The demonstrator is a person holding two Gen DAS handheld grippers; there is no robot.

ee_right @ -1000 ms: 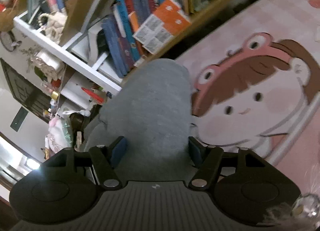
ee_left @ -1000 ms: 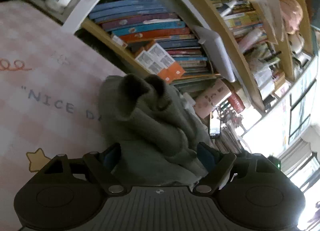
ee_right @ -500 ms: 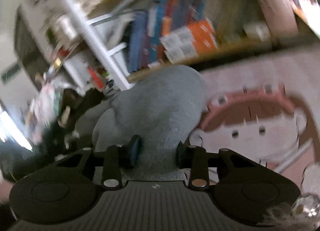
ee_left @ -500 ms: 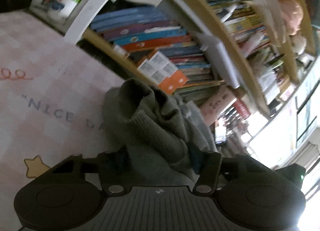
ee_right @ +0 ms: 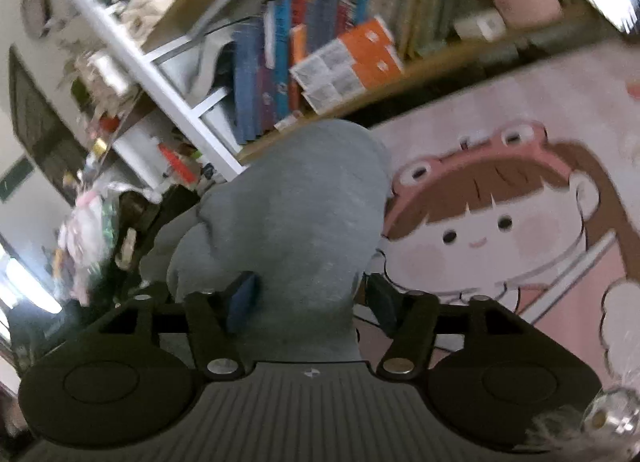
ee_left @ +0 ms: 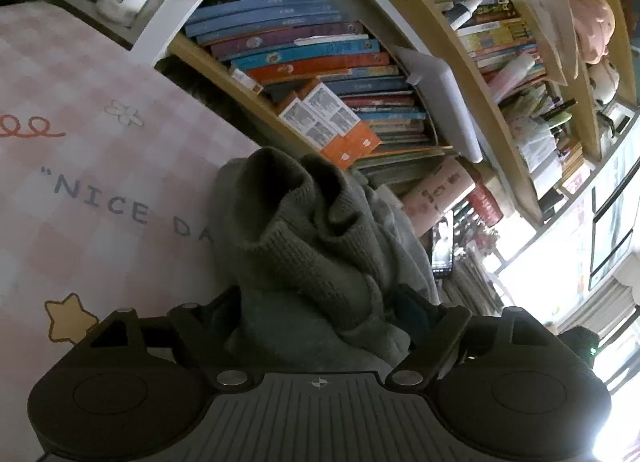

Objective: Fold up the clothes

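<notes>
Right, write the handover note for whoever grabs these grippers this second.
Left gripper: jaws opening, bunched grey-green knit garment between them, pads look just off the cloth.
Right gripper: jaws opening around the same garment's smoother grey part; whether the pads touch it is not clear.
The garment sits heaped on the pink cartoon blanket, in front of the bookshelf.
Done: no neat fold visible.
Left: regrip, spread it flat, fold.

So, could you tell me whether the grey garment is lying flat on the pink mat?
No, the grey garment sits bunched in a heap on the pink mat.
</notes>
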